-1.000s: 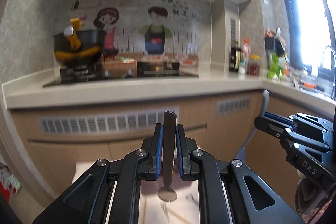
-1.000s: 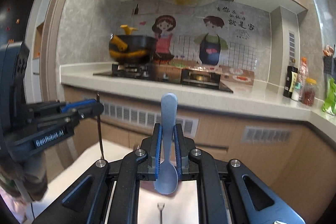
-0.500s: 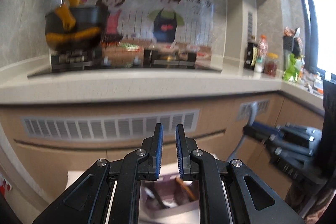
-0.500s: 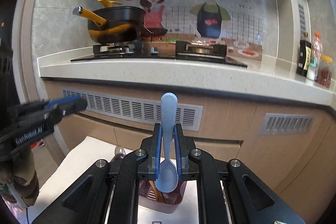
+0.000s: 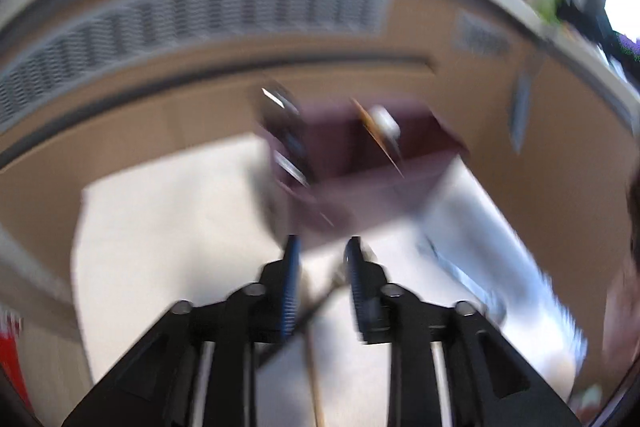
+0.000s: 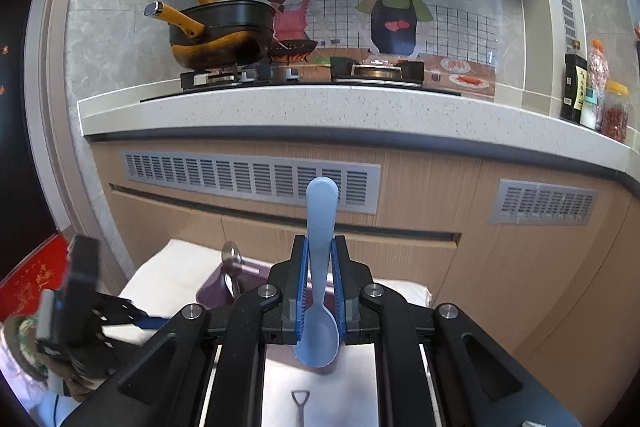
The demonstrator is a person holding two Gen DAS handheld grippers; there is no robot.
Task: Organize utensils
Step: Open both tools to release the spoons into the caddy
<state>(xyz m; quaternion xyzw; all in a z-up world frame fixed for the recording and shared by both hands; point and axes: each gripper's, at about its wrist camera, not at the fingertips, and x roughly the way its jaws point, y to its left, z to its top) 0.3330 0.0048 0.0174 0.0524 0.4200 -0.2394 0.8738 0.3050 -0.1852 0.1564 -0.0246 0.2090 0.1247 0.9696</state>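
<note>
In the blurred left wrist view, my left gripper (image 5: 322, 241) points down at the white table (image 5: 160, 247). Its jaws are opening with nothing pressed between them. Under them lie a thin dark utensil (image 5: 304, 319) and a wooden stick (image 5: 316, 379). Beyond stands the purple utensil holder (image 5: 360, 171), with a metal spoon (image 5: 286, 131) and other pieces in it. My right gripper (image 6: 320, 241) is shut on a pale blue spoon (image 6: 320, 211), handle up and bowl toward the camera. It hovers just behind the holder (image 6: 212, 291). The left gripper (image 6: 120, 311) shows low at the left.
A small shovel-shaped utensil (image 6: 299, 407) lies on the table below the right gripper. Wooden cabinet fronts with vent grilles (image 6: 248, 183) rise right behind the table, under a worktop (image 6: 320, 107) with a hob and a yellow-handled pot (image 6: 220, 35). A red box (image 6: 32, 279) sits at the left.
The left gripper held a metal spoon a second ago; its jaws are empty now and stand wider, tipped down over the table. The right gripper sank toward the holder, still holding the blue spoon.
</note>
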